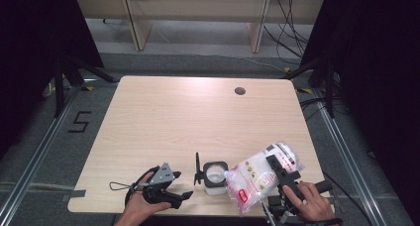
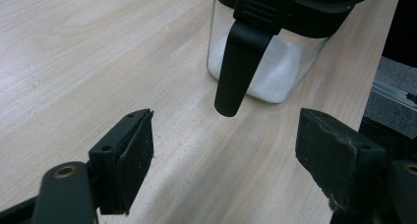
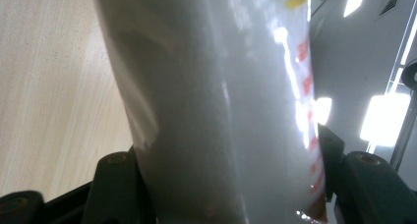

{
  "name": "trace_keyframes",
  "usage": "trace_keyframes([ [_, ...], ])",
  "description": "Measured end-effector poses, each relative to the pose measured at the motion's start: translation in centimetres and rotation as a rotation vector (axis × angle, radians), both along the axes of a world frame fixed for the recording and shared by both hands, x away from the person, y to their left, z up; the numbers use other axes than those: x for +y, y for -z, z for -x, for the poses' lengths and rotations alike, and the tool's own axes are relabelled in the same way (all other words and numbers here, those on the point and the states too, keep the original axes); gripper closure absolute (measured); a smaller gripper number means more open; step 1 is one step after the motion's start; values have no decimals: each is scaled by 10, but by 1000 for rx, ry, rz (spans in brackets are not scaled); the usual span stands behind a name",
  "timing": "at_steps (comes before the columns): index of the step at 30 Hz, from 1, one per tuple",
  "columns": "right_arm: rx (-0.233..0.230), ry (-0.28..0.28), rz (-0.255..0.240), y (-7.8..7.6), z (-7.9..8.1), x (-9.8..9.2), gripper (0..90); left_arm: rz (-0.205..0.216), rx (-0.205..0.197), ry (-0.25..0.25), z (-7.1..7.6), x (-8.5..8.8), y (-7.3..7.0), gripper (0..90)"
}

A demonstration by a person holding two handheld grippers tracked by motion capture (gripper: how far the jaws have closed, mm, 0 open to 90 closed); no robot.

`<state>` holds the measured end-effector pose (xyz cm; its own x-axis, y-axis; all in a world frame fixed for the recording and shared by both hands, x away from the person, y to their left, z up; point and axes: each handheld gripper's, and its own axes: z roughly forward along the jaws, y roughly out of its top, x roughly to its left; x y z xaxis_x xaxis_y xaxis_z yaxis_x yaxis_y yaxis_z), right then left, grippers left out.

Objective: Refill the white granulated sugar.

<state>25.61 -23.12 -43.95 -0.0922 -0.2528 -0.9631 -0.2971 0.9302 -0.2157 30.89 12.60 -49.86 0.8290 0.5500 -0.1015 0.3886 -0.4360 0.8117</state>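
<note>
The right gripper grasps a plastic bag of white powder and tilts its corner over the open jar near the table's front edge, at about 6 o'clock. The pouring step seems in hand. The left gripper waits released, at 9 o'clock of the jar. Next, the bag likely needs more tilt. The jar's raised lid stands close to the mouth and could get in the way.

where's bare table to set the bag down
The light wooden table is bare from the far edge with the round cable hole down to mid-table. Crowded: the near edge, with the clear black-rimmed jar, white plastic bag and both hand-held grippers.
</note>
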Motion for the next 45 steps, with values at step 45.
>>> trace_keyframes([
  [45, 8, 10, 3, -3, 1, 0, 434, 4, 5, 0, 0, 0, 0, 219],
])
